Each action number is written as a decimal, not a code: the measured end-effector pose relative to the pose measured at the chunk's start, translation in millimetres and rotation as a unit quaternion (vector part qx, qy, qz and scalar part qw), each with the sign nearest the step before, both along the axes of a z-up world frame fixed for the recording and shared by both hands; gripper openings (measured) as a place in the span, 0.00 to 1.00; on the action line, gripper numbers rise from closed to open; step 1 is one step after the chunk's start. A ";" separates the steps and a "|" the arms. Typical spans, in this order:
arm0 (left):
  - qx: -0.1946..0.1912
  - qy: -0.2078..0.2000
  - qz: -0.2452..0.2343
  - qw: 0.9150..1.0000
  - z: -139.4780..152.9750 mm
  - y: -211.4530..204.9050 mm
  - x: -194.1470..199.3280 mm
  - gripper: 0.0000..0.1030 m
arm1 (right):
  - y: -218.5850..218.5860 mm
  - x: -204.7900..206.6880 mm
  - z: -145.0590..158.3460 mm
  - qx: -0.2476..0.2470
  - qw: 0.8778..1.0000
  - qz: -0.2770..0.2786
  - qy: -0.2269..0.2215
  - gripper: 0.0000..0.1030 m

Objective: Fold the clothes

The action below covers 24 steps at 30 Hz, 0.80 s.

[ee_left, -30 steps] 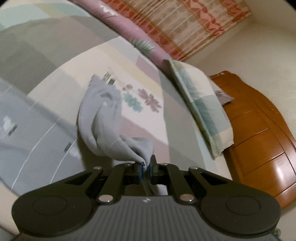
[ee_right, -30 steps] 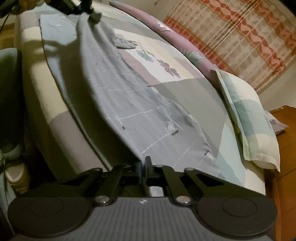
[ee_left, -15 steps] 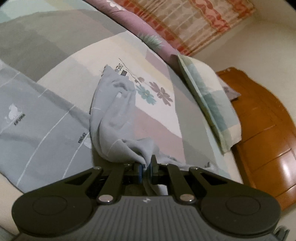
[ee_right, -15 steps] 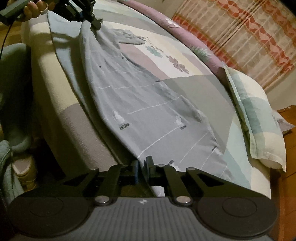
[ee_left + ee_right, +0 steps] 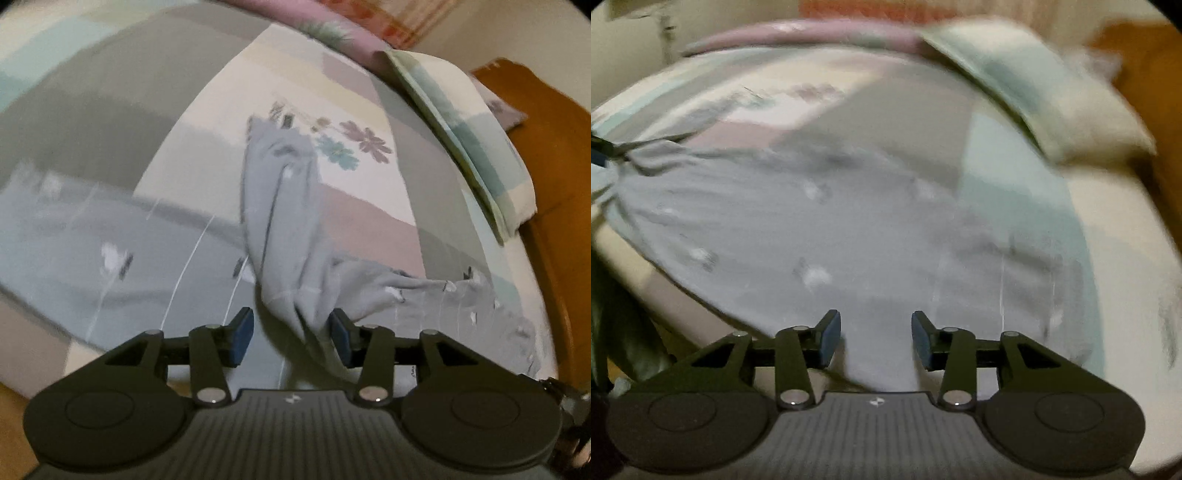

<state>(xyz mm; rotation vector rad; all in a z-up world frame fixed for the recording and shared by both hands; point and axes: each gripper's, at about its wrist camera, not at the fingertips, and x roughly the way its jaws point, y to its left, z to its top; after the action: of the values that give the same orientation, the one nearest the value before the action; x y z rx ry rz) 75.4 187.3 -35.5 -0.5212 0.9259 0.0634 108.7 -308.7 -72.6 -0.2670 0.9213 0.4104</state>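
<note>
Garment [image 5: 280, 206]: one; tongs: two, left tongs [image 5: 291, 338] and right tongs [image 5: 875, 339], opening.

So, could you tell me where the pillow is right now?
The pillow lies at the upper right of both wrist views, on the patchwork bedsheet beside the wooden headboard, beyond the grey garment.

Dim, warm indoor light, both views blurred

Fisheye bending curves the bed [image 5: 110, 122] at the edges; motion blur smears the right wrist view most, and corners fall dark.
</note>
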 end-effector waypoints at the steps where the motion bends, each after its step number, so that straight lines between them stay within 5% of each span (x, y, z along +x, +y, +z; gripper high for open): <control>1: 0.007 -0.001 -0.008 1.000 4.3 -2.1 0.8 0.45 | -5.6 -0.6 -5.7 0.007 1.000 -0.009 0.009 0.47; 9: -0.006 -0.039 -0.093 0.995 25.9 -40.9 49.5 0.52 | 5.4 14.6 17.4 0.084 0.996 -0.005 -0.013 0.58; 16: -0.053 -0.071 -0.212 0.973 6.7 -120.9 134.8 0.53 | 48.7 70.5 2.1 0.119 0.993 0.014 -0.022 0.58; 19: -0.089 -0.061 -0.247 0.963 -15.1 -147.5 170.3 0.53 | 39.8 70.4 -10.7 0.121 0.992 0.028 -0.018 0.58; 24: -0.098 -0.036 -0.304 0.947 -46.2 -184.3 197.9 0.53 | 11.0 60.7 -17.0 0.145 0.988 0.039 -0.018 0.60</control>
<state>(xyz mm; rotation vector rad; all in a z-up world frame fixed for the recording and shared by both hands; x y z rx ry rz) 273.3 3.0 -81.7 -0.3969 0.9927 -0.6089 169.4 -297.7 -89.5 -0.0433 0.8046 0.6030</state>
